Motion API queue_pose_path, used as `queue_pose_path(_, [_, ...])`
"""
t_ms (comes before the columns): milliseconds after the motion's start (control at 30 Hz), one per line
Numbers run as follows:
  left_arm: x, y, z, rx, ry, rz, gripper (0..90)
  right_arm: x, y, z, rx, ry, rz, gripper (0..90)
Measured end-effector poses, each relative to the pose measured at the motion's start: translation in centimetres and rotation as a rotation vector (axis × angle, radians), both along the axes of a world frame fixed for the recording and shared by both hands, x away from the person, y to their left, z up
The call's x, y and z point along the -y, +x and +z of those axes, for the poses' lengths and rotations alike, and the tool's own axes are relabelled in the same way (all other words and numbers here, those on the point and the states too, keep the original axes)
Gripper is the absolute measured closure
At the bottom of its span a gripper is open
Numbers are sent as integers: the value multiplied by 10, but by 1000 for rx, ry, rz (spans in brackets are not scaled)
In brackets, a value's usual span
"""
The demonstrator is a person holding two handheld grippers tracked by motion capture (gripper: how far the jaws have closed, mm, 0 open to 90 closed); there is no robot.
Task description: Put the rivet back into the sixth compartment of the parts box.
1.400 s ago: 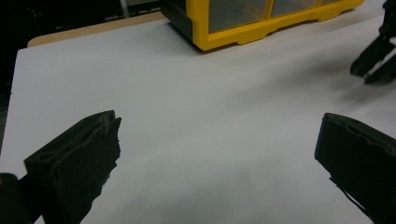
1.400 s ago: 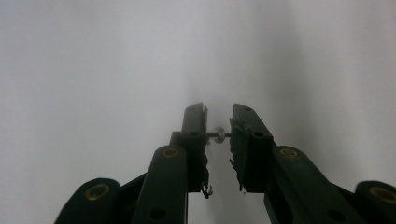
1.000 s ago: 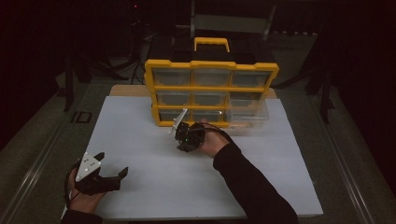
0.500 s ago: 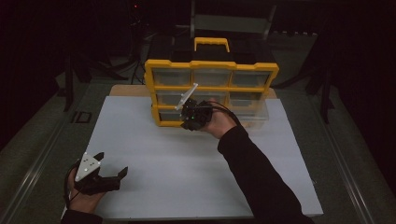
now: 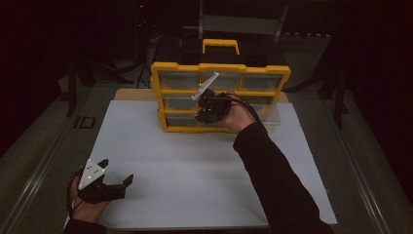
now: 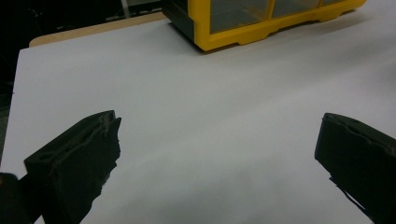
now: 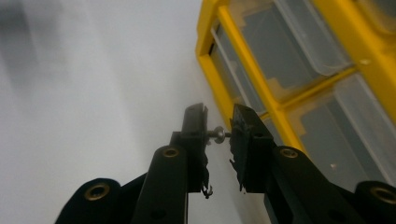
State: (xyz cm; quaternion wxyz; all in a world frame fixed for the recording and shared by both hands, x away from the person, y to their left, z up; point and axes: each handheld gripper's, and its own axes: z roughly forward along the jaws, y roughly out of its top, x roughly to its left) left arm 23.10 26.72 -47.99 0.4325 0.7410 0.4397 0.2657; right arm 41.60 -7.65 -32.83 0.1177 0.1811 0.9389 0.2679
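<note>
My right gripper (image 7: 219, 135) has black jaws with brass-ringed screw holes; my left gripper (image 5: 104, 183) carries a grey three-cornered plate. My sleeve (image 5: 272, 180) is black.

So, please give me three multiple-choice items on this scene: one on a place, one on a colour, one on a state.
1. Where is the right claw?
A. in front of the organizer
B. flat on the mat
C. behind the handle

2. What colour is the drawer organizer frame?
A. red
B. yellow
C. green

3. What is the state of the left claw?
A. shut on a screw
B. shut, holding nothing
C. open, holding nothing

Answers: 1 A, the high view shows it raised at the drawers. 2 B, the frame is yellow. 3 C, its jaws stand wide apart over the white mat.
</note>
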Motion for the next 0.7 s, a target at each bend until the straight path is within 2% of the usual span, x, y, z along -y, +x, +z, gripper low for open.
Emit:
queue_pose_path(167, [0, 0, 0, 0, -1, 0, 8, 7, 2, 6, 11, 2, -7, 753])
queue_pose_path(533, [1, 0, 0, 0, -2, 2, 8, 35, 4, 25, 41, 11, -67, 753])
queue_pose_path(700, [0, 0, 0, 0, -2, 3, 8, 49, 6, 28, 46, 14, -95, 753])
